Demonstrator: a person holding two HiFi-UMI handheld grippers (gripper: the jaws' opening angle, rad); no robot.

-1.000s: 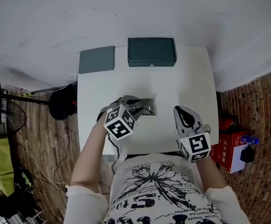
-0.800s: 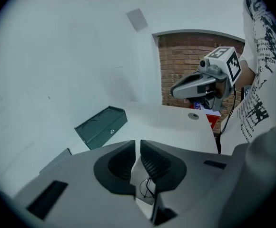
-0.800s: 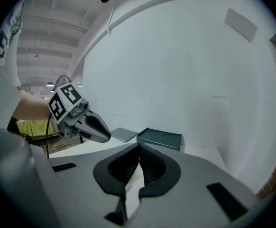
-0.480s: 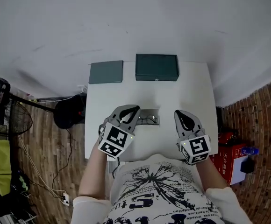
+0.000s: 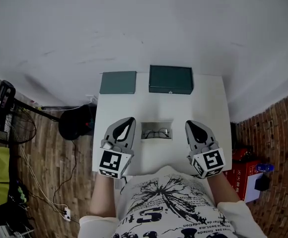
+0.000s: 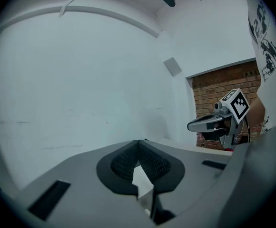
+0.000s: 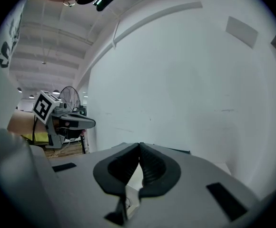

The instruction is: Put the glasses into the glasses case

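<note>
Thin black-framed glasses lie on a small grey mat in the middle of the white table. The dark green glasses case stands shut at the table's back edge. My left gripper is just left of the glasses, and my right gripper is a little to their right; both point toward the wall. In the left gripper view my left gripper has its jaws shut on nothing. The right gripper view shows my right gripper the same way.
A flat grey-green lid or pad lies at the back left, beside the case. A white wall rises behind the table. A brick wall and a red box are to the right; a fan and cables are on the wood floor to the left.
My left gripper has drawn back from over the glasses to their left side. Both gripper views have tilted up toward the wall. The glasses lie still on the mat.
</note>
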